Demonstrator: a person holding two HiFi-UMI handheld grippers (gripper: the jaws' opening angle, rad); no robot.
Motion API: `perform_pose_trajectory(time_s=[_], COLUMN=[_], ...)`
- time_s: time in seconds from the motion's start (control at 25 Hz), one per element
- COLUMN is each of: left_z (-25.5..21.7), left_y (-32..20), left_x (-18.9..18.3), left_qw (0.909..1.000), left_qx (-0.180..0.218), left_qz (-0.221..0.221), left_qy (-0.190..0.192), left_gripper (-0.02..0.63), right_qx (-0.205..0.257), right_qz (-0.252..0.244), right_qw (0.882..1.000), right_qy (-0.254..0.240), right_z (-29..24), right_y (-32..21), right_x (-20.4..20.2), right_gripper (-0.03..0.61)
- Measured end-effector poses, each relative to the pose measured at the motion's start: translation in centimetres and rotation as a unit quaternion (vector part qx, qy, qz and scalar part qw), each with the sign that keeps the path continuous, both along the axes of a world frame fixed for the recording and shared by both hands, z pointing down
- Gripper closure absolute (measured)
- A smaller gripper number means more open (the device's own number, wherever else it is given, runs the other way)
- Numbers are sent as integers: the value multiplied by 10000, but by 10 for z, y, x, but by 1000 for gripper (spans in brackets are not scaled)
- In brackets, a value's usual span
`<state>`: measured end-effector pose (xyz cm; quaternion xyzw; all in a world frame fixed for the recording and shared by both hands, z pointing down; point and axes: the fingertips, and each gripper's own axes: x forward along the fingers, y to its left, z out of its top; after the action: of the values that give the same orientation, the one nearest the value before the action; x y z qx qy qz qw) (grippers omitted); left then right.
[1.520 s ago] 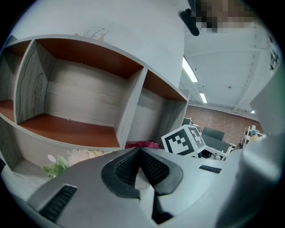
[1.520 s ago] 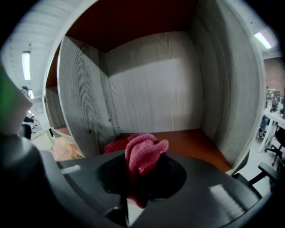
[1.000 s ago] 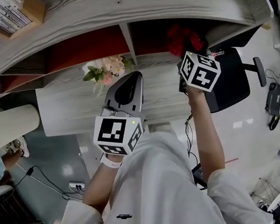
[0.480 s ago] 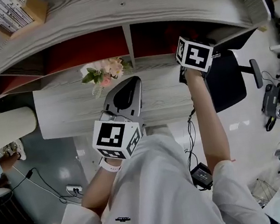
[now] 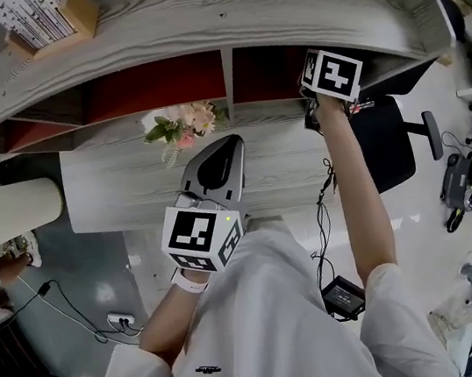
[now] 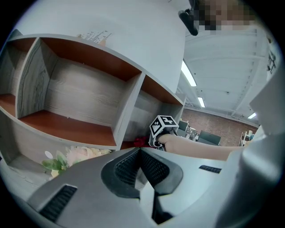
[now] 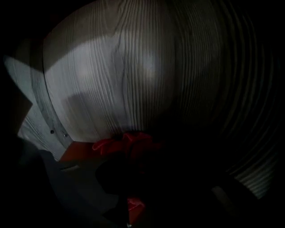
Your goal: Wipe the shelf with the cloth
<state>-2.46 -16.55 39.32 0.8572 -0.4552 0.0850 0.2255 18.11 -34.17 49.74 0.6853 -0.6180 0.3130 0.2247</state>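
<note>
The grey wooden shelf [image 5: 192, 21] has red-brown compartments. My right gripper [image 5: 331, 73] reaches into the right compartment, its jaws hidden from the head view. In the right gripper view, the gripper [image 7: 133, 178] is shut on a red cloth [image 7: 129, 144], which is pressed against the grey wood back panel [image 7: 133, 75] in deep shadow. The left gripper view shows that cloth [image 6: 141, 142] just below the right gripper's marker cube [image 6: 164, 127]. My left gripper [image 5: 231, 144] hovers over the lower ledge [image 5: 120, 188], jaws shut together and holding nothing.
A bunch of pale pink flowers [image 5: 182, 125] lies on the ledge left of the divider [image 5: 226, 74]. A box of books [image 5: 50, 22] sits on the shelf top. A black office chair [image 5: 388, 141] stands at the right, a white cylinder [image 5: 14, 214] at the left.
My right gripper has pushed up and deeper into the right compartment, carrying the red cloth out of the head view. The left gripper has barely moved.
</note>
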Motion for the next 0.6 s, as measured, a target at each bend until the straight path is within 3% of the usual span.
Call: perform_pose_trajectory(time_s=[0.32, 0.6], left_z=[1, 0], left_y=[1, 1], left_x=[0, -9], left_qw=[10000, 9998], left_qx=[0, 21], left_qz=[-36, -150], left_qy=[-19, -156], left_gripper=[614, 614], right_qx=[104, 135], right_qz=[-443, -1139], right_qw=[9986, 9918], right_qy=[-273, -570], right_z=[-3, -4], right_y=[-6, -12], right_x=[-24, -83], right_gripper=[520, 518])
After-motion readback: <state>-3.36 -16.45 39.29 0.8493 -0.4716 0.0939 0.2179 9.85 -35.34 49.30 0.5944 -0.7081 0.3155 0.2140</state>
